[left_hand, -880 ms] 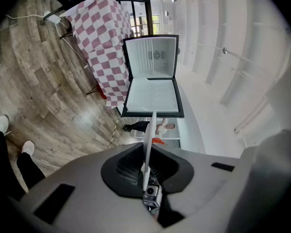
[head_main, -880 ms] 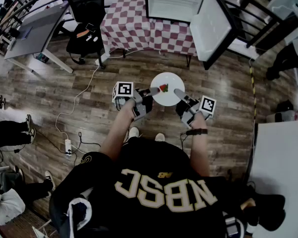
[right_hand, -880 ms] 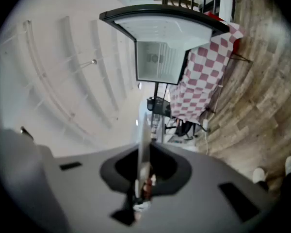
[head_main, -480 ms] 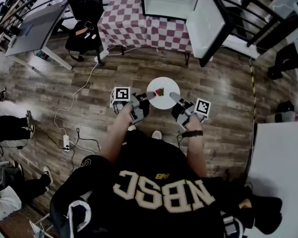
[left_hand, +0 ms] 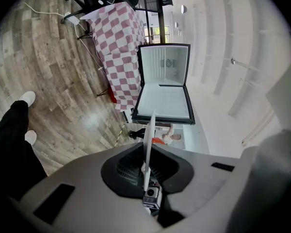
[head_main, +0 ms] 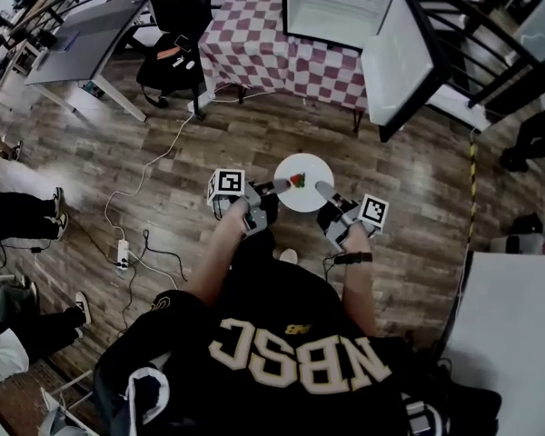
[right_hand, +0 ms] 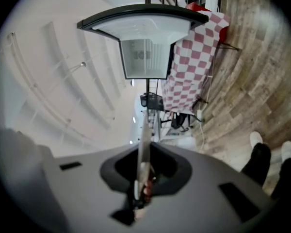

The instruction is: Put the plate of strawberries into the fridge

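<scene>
A round white plate (head_main: 307,195) with a strawberry (head_main: 297,180) on it hangs over the wooden floor in front of me. My left gripper (head_main: 277,186) is shut on the plate's left rim, and my right gripper (head_main: 322,189) is shut on its right rim. In the left gripper view the plate (left_hand: 148,142) shows edge-on between the jaws. The right gripper view shows the plate (right_hand: 144,140) the same way. The small fridge (head_main: 340,5) stands ahead on a red-checkered table (head_main: 263,57), its door (head_main: 401,54) swung open to the right.
A black chair with a bag (head_main: 174,25) and a grey desk (head_main: 84,39) stand at the far left. Cables and a power strip (head_main: 123,252) lie on the floor to my left, near a person's legs (head_main: 18,216). A white table (head_main: 513,325) is at the right.
Both grippers keep hold of the plate. It sits a little lower in the head view, and the view has shifted as the person steps; only one shoe shows now.
</scene>
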The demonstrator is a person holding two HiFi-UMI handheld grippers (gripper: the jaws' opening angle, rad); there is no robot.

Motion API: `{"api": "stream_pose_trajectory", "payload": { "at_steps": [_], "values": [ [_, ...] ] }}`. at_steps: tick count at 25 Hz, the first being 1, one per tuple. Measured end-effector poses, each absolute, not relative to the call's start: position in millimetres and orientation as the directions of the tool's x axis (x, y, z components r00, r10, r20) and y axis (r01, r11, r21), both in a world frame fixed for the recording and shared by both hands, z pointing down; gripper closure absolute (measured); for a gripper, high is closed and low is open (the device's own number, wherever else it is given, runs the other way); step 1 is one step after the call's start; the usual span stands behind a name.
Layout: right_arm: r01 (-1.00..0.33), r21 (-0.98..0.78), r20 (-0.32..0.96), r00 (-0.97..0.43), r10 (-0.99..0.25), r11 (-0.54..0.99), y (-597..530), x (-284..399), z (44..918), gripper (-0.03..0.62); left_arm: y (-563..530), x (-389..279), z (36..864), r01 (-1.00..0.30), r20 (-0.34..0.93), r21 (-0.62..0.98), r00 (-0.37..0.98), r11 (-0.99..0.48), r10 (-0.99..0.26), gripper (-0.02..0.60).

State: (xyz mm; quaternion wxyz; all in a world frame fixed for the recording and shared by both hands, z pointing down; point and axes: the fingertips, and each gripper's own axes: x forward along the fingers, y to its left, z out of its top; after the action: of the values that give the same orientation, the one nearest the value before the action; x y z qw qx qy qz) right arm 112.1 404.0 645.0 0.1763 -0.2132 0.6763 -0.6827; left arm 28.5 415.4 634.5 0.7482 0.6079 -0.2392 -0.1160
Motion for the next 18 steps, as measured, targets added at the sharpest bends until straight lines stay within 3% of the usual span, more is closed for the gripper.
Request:
{"api": "stream_pose_trajectory", "payload": {
  "at_steps": [18],
  "values": [
    [-0.094,-0.995,0.087,-0.804,-0.588,-0.018,182,65,637,0.551,189,-22,632,-0.099,0.168,0.977,0.901,0.189,-0.399,0.549]
  ]
}}
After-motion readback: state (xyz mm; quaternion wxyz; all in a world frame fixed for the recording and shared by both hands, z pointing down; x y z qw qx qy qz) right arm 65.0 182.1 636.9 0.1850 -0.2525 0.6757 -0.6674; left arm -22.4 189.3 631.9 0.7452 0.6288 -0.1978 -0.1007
